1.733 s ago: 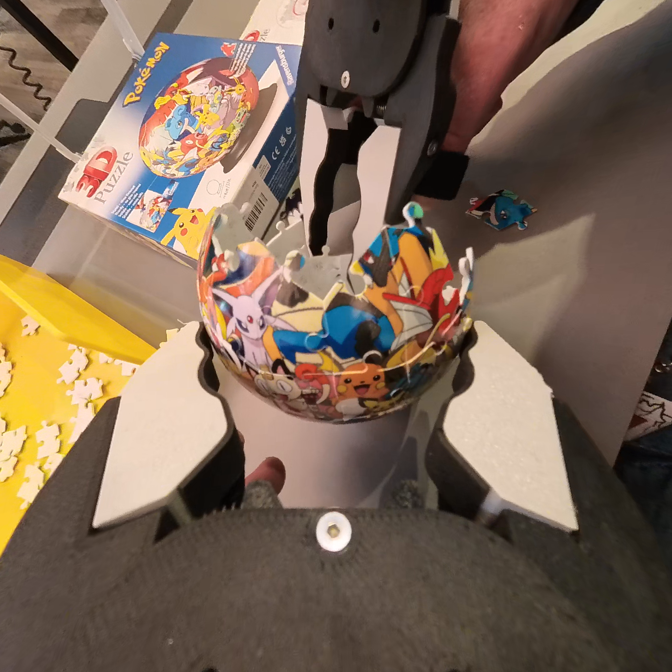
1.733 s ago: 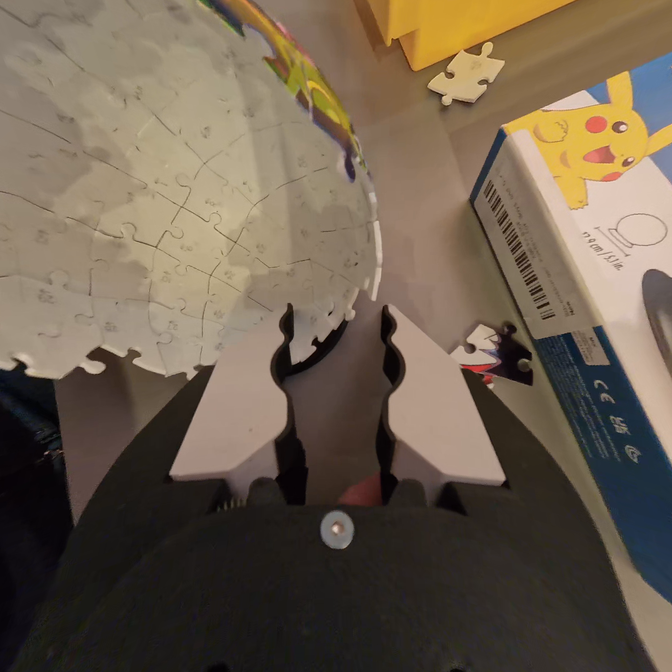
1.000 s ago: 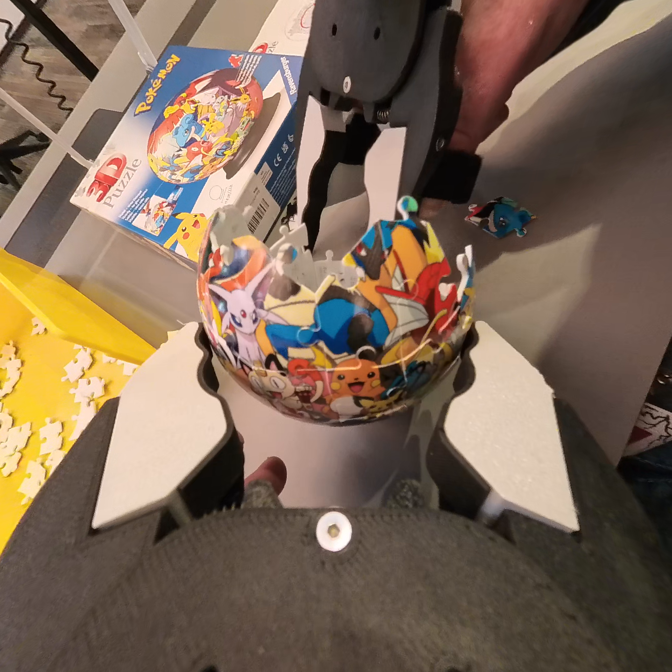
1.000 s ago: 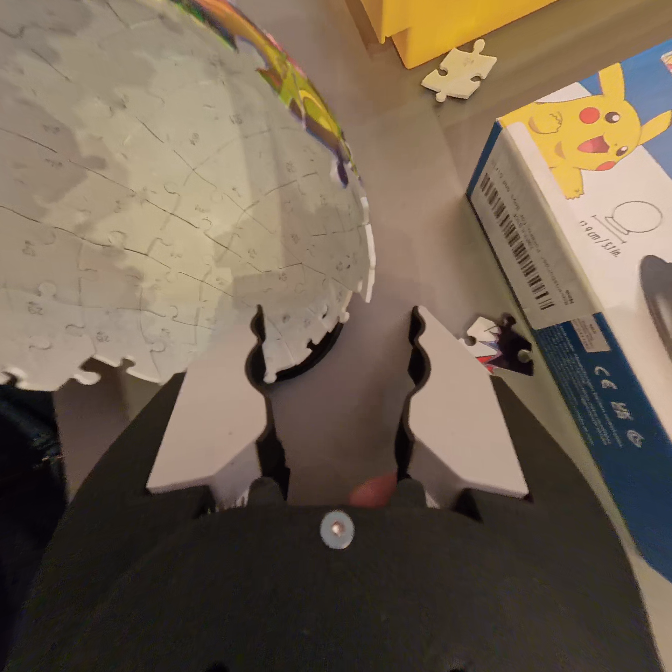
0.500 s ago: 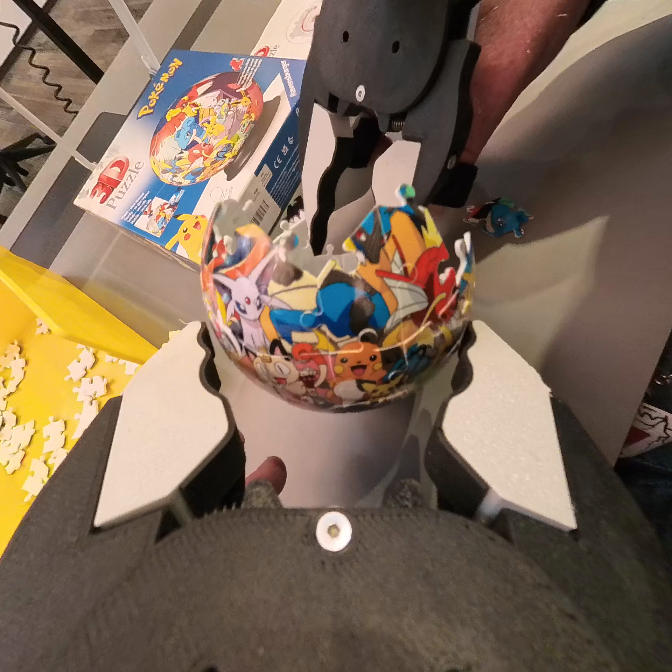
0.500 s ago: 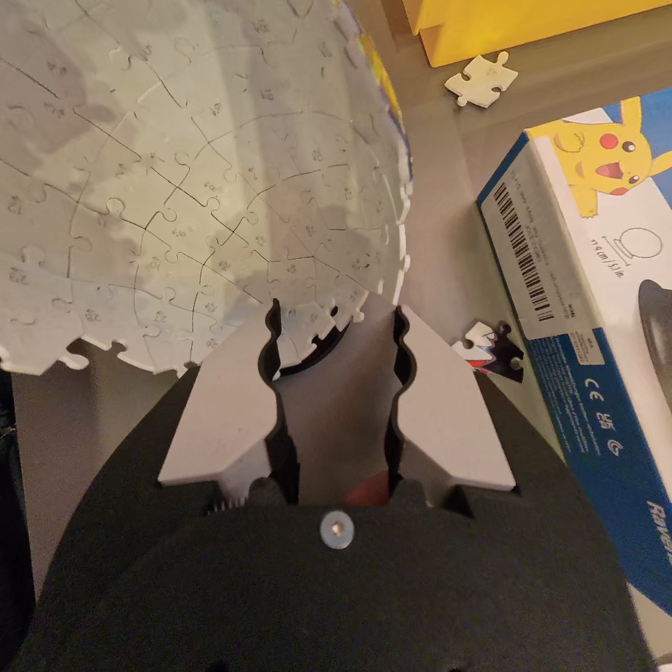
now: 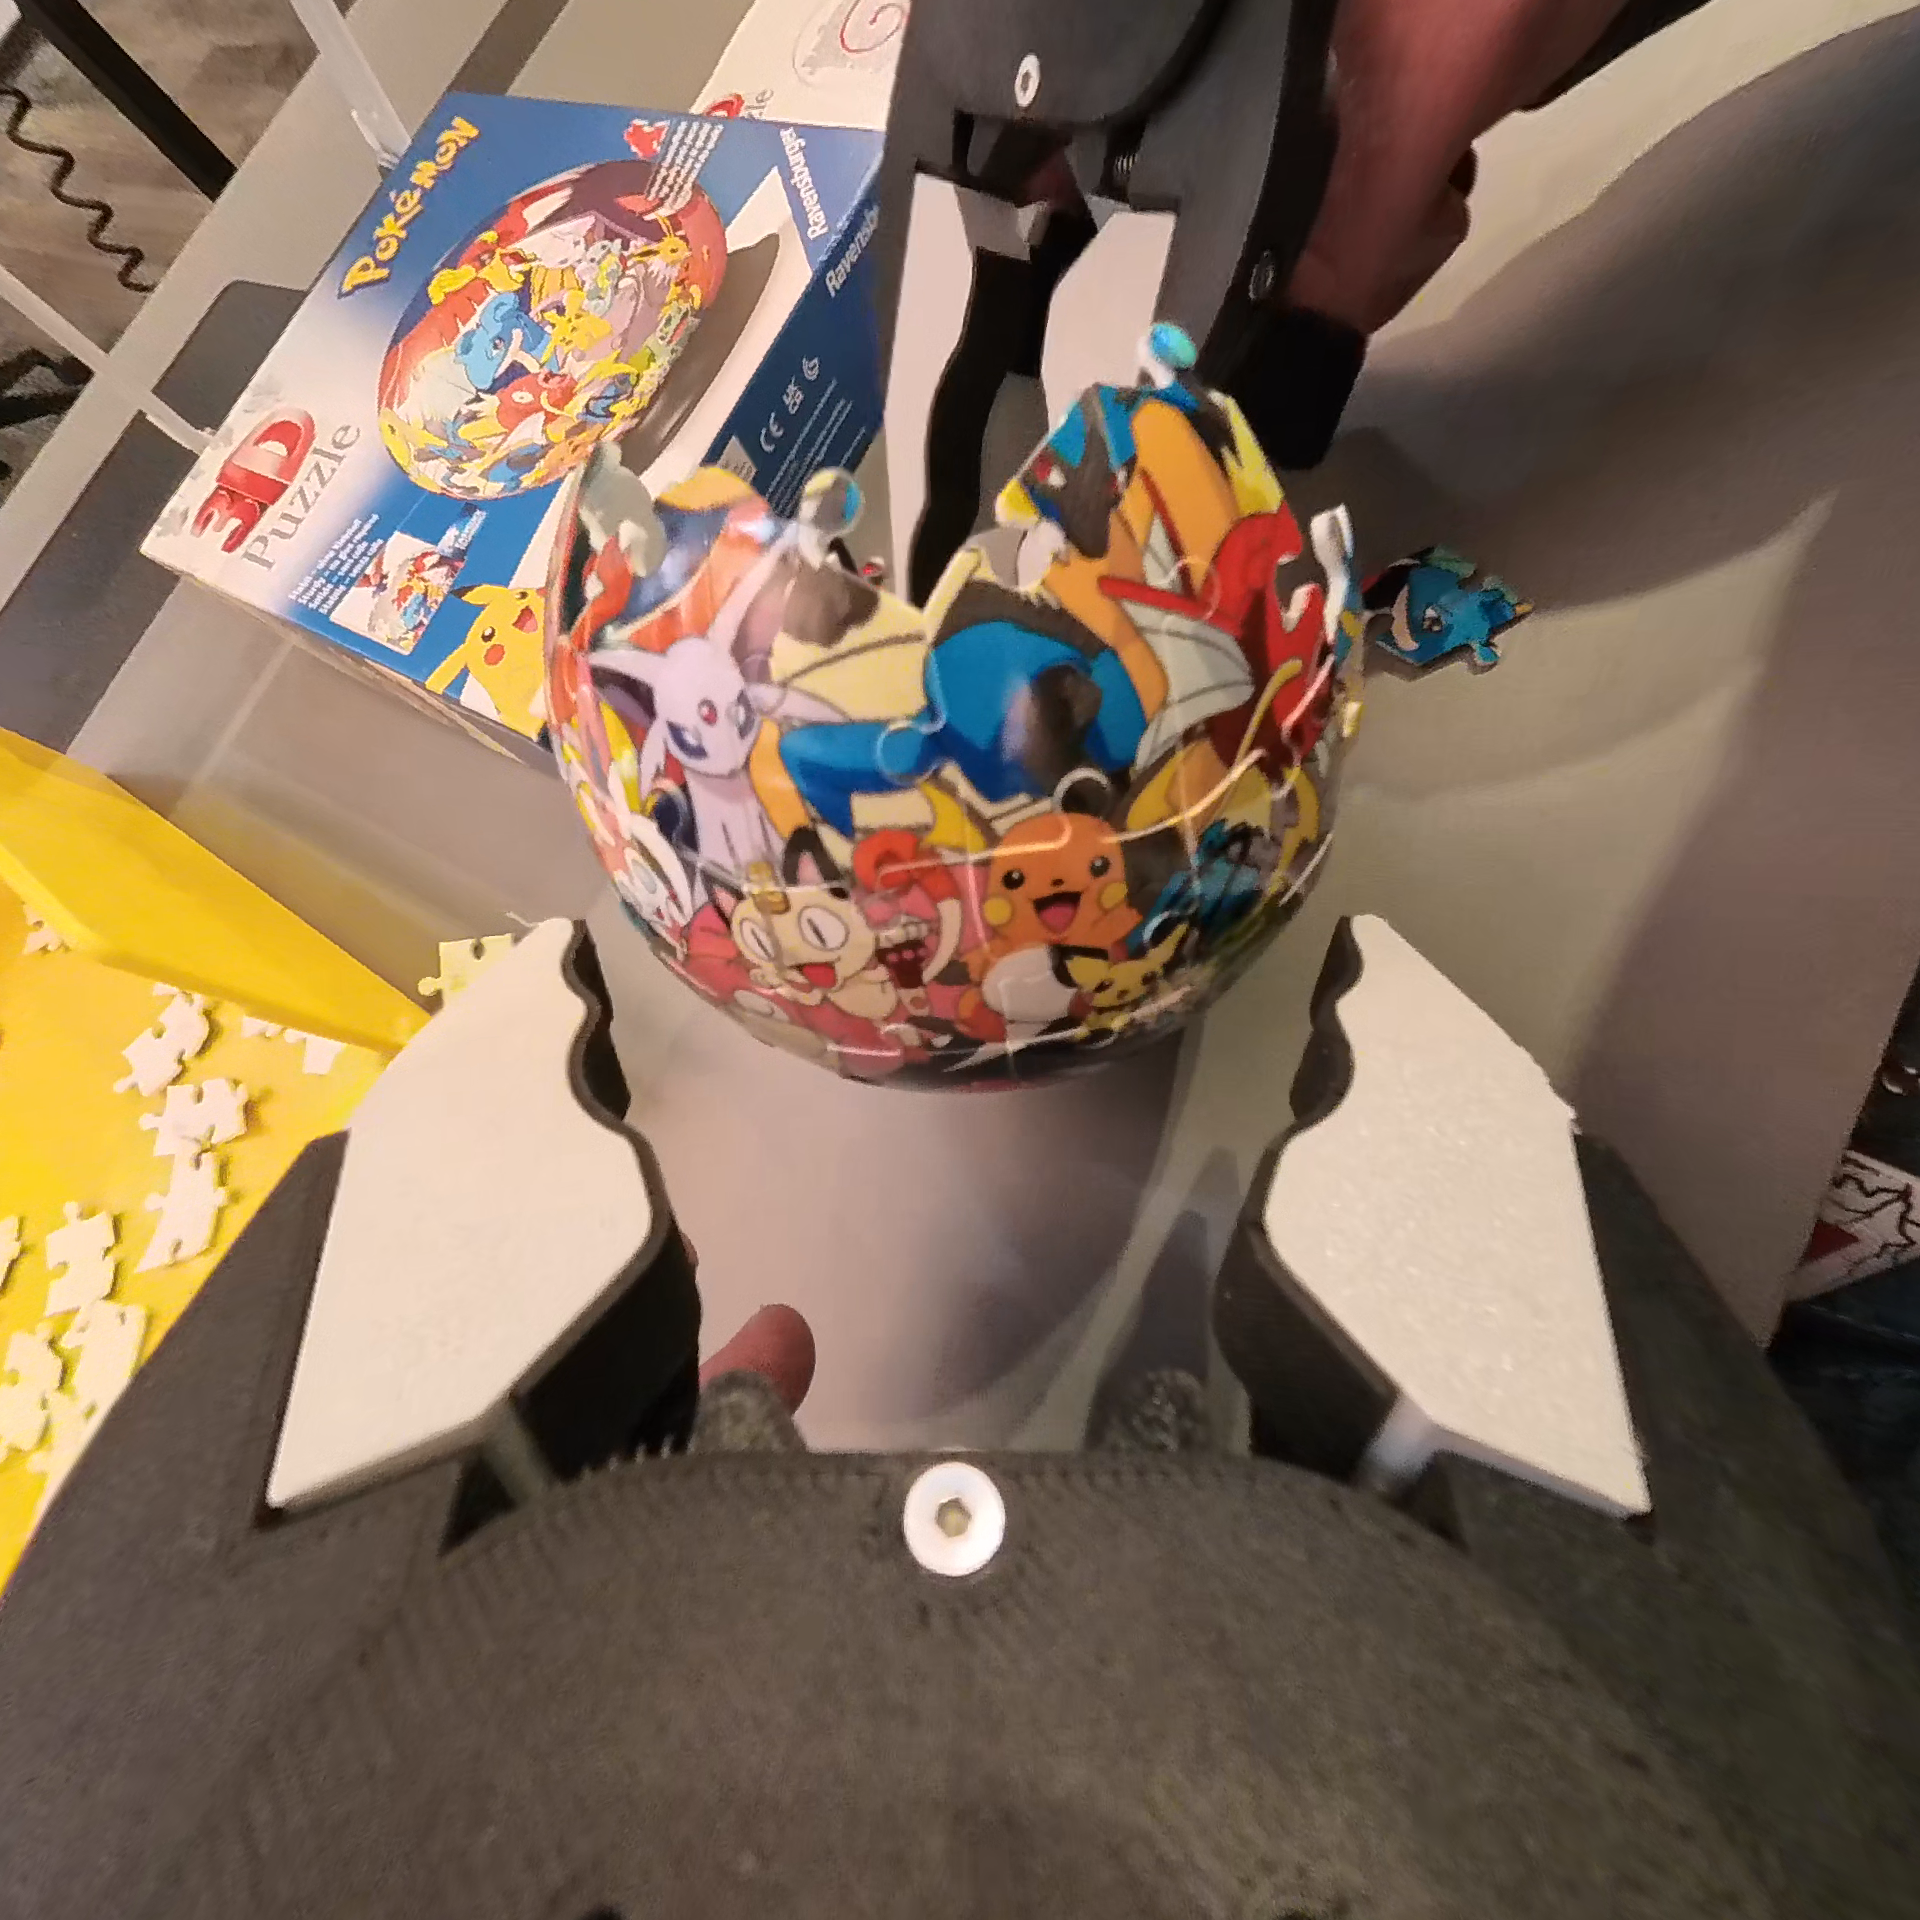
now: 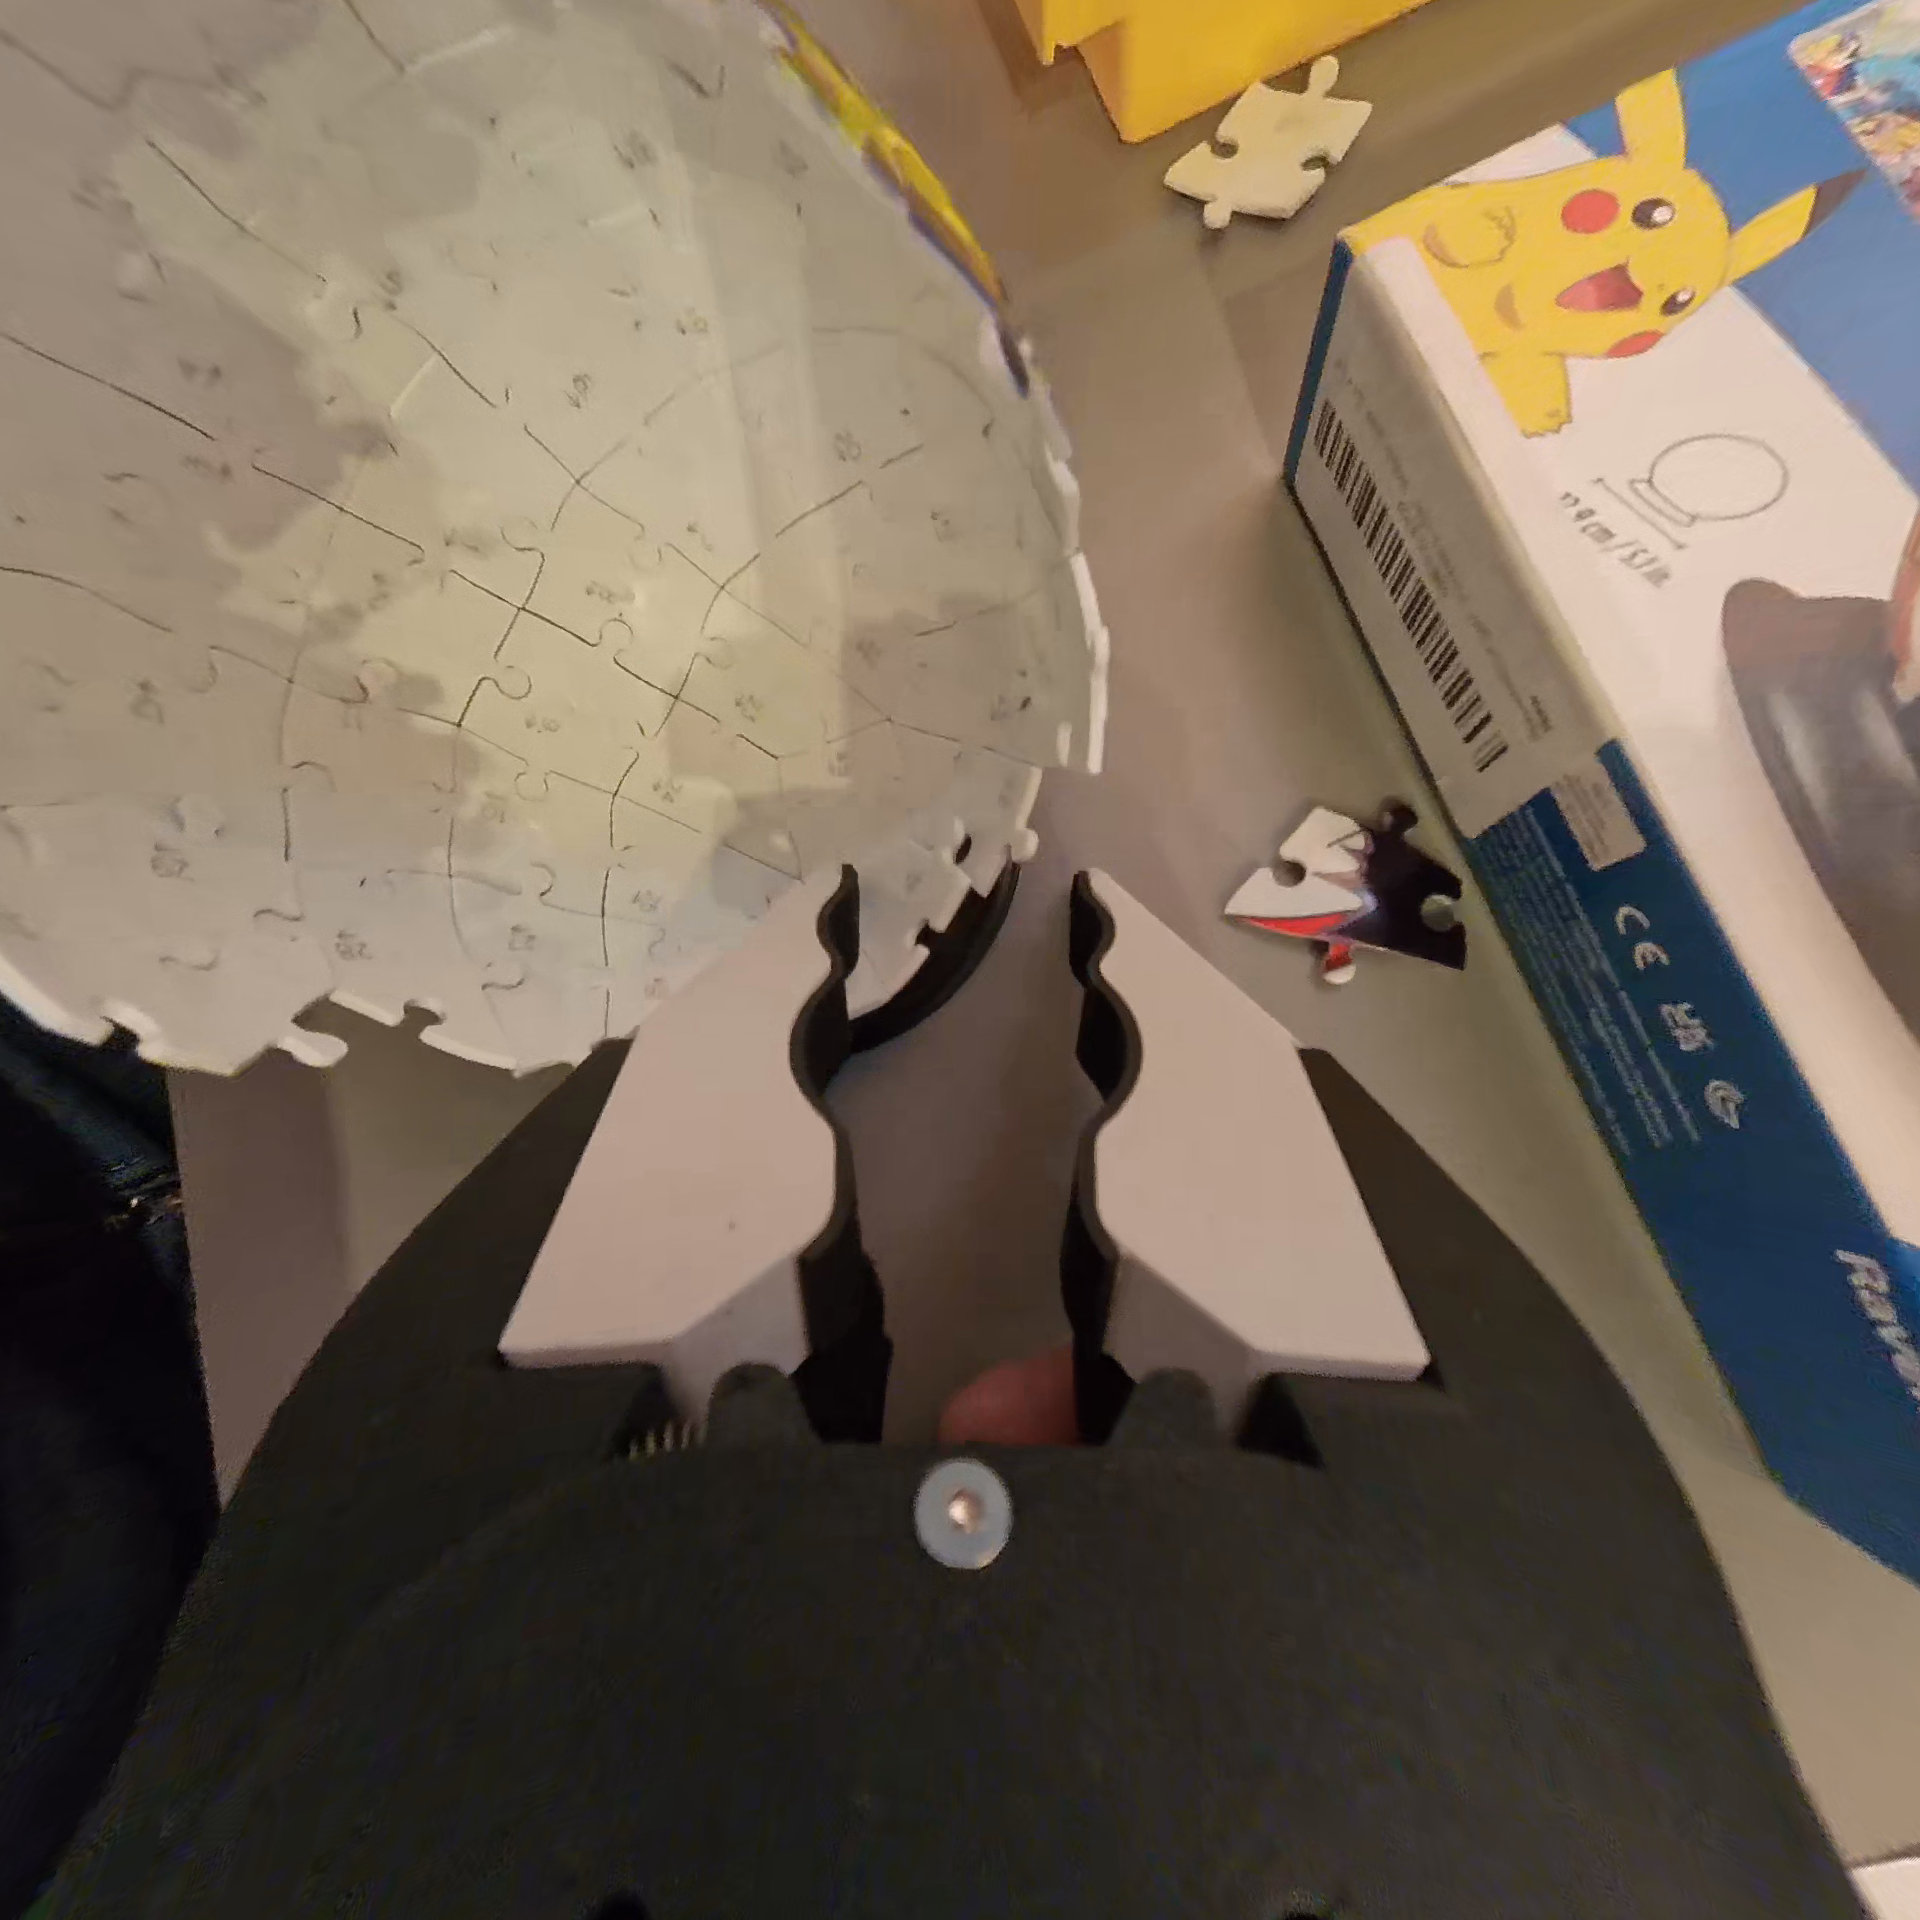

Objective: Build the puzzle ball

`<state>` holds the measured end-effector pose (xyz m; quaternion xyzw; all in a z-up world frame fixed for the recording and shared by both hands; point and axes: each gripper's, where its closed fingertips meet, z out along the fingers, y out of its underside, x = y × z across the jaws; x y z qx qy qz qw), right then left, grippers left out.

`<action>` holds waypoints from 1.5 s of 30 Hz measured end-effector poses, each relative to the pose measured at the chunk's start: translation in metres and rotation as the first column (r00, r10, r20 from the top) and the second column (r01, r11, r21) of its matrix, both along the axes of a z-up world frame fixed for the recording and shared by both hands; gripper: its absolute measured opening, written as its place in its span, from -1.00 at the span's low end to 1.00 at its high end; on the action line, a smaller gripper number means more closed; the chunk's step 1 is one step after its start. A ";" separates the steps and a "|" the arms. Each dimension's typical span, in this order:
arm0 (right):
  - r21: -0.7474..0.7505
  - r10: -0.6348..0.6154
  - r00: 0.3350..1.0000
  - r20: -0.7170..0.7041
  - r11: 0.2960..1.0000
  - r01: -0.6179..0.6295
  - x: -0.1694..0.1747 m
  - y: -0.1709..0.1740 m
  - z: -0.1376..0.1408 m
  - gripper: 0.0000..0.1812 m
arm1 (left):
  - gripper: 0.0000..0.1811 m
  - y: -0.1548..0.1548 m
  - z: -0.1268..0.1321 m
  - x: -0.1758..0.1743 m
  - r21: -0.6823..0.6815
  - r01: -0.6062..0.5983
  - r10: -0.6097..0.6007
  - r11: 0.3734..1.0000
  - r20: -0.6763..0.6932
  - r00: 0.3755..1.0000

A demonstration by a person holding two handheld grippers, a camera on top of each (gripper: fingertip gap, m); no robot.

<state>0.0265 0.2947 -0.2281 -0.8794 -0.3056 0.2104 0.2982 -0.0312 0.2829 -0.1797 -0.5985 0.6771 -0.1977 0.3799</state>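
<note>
The half-built puzzle ball (image 7: 956, 769) is a colourful open bowl with a jagged rim. It stands on the grey table just beyond my left gripper (image 7: 961, 935), which is open and empty, with its fingertips short of the ball's sides. My right gripper (image 7: 1023, 436) reaches down from the far side, with its fingers at the gap in the rim. In the right wrist view the ball's white inside (image 8: 468, 571) fills the upper left. My right gripper (image 8: 961, 894) is open with nothing between the jaws, and its left fingertip overlaps the rim. A black stand (image 8: 935, 987) shows under the ball.
The blue puzzle box (image 7: 520, 364) lies behind the ball on the left and also shows in the right wrist view (image 8: 1662, 623). A yellow tray (image 7: 104, 935) holds several white pieces. One loose piece (image 8: 1351, 904) lies beside the box, a blue one (image 7: 1444, 613) to the ball's right, and a white one (image 8: 1268, 145) near the tray. Some 9 cm of space lies between my two pairs of fingers.
My left gripper has drawn back, so the ball is no longer between its fingers. My right gripper opened wider, then narrowed a little, and stays at the rim.
</note>
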 end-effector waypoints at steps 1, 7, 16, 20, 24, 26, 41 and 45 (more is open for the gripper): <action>0.001 0.000 1.000 0.002 1.000 0.000 0.001 -0.001 0.000 -0.57 | 0.39 0.000 -0.001 0.001 -0.007 0.003 -0.003 1.000 0.001 1.000; -0.012 0.003 1.000 -0.005 1.000 -0.003 0.002 -0.003 -0.002 -0.70 | 0.41 -0.001 -0.007 0.005 -0.038 0.031 -0.031 0.999 0.009 0.999; -0.006 0.051 0.999 0.011 0.999 -0.051 0.003 -0.005 -0.002 -0.68 | 0.44 -0.001 -0.016 0.017 -0.081 0.057 -0.054 0.995 0.045 0.998; 0.026 0.068 0.997 0.045 0.997 -0.069 0.003 -0.006 -0.003 -0.68 | 0.44 0.000 -0.017 0.019 -0.084 0.050 -0.045 0.995 0.058 0.997; 0.053 0.073 0.996 0.055 0.996 -0.076 0.003 -0.006 -0.003 -0.67 | 0.44 0.000 -0.016 0.020 -0.081 0.045 -0.040 0.996 0.063 0.997; 0.064 0.084 0.992 0.089 0.994 -0.090 0.003 -0.006 -0.003 -0.69 | 0.44 0.000 -0.017 0.020 -0.080 0.043 -0.038 0.996 0.064 0.997; -0.021 -0.037 0.998 -0.042 0.999 0.036 0.015 -0.004 0.000 -0.75 | 0.40 -0.004 -0.017 0.022 -0.071 0.049 -0.045 0.996 0.061 0.997; -0.027 -0.048 0.998 -0.049 0.999 0.046 0.015 -0.004 0.000 -0.77 | 0.40 -0.004 -0.017 0.023 -0.073 0.047 -0.042 0.996 0.064 0.997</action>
